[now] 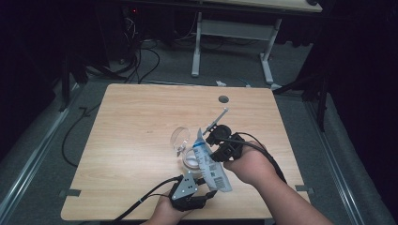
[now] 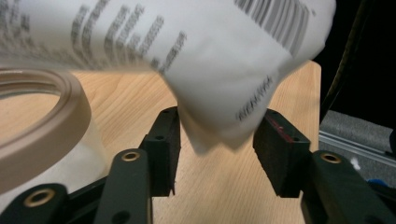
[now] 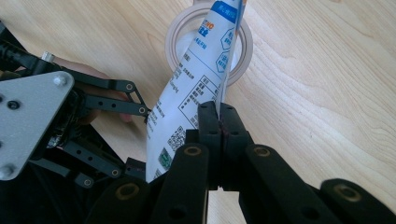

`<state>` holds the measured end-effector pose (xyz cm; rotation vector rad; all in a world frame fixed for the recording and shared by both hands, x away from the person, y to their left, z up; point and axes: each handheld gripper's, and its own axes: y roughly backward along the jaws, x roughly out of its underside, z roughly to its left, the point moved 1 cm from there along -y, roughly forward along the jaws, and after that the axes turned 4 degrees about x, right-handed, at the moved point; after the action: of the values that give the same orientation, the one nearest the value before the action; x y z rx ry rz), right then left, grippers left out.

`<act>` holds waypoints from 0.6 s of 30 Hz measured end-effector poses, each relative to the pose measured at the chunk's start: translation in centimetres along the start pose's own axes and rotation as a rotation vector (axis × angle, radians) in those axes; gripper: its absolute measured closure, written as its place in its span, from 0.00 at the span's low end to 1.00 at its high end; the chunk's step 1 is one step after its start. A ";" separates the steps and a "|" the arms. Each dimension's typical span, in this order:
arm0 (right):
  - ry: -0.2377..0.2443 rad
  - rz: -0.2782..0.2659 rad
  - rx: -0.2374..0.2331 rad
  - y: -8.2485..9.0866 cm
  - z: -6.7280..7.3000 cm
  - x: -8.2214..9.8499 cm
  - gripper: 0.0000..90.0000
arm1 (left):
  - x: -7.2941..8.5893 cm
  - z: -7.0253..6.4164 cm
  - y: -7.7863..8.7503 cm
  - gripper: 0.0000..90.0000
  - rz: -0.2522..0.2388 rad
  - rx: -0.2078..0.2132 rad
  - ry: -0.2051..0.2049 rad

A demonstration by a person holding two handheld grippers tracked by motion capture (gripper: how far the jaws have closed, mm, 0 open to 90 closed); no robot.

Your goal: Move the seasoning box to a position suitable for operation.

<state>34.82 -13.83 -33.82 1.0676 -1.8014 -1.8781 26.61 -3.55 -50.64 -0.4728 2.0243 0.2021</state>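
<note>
Hanging tilted over the jar (image 1: pixel 191 158) on the bench (image 1: pixel 126 140), the white pouch (image 1: pixel 211 164) is pinched at 1 edge by the clenched right gripper (image 3: pixel 218 114). Its bottom corner sits between the released fingers (image 2: pixel 161 144) of the left gripper (image 2: pixel 217 151).

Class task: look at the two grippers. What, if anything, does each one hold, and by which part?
The right gripper pinches the white pouch by its side edge. The left gripper holds nothing: its jaws stand apart around the pouch's bottom corner.

White, blue-printed pouch (image 1: pixel 210 161); wood-grain table (image 1: pixel 131 136)
</note>
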 end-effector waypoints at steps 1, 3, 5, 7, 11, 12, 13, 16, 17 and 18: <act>0.001 -0.003 -0.001 0.1 0.0 0.0 1.00 | 0.1 0.1 0.2 0.55 0.005 -0.004 -0.008; 0.000 -0.005 -0.002 0.2 0.0 0.0 1.00 | 0.2 0.3 0.5 0.55 0.006 -0.013 -0.011; -0.008 0.000 0.002 0.2 0.0 0.1 1.00 | 0.1 0.4 0.8 0.55 0.004 -0.013 -0.002; -0.001 -0.004 0.004 0.1 -0.1 0.1 1.00 | 0.1 0.4 1.2 0.55 0.001 -0.018 -0.001; 0.000 0.004 0.004 0.0 -0.1 0.2 1.00 | -0.2 0.8 2.2 0.54 -0.003 -0.034 -0.005; 0.000 0.004 0.004 0.0 -0.1 0.2 1.00 | -0.2 0.8 2.2 0.54 -0.003 -0.034 -0.005; -0.001 0.005 0.004 0.0 0.0 0.1 1.00 | -0.3 1.0 2.5 0.54 -0.005 -0.040 -0.002; 0.008 0.006 0.003 -0.1 0.1 0.0 1.00 | -0.7 1.7 3.6 0.54 -0.014 -0.064 -0.009; 0.008 0.004 0.002 -0.2 0.1 0.0 1.00 | -1.1 2.4 4.4 0.54 -0.019 -0.083 -0.022; 0.008 0.004 0.002 -0.2 0.1 0.0 1.00 | -1.1 2.4 4.4 0.54 -0.019 -0.083 -0.022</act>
<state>34.78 -13.69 -33.97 1.0701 -1.8004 -1.8670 27.17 1.50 -51.09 -0.5396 1.9944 0.2789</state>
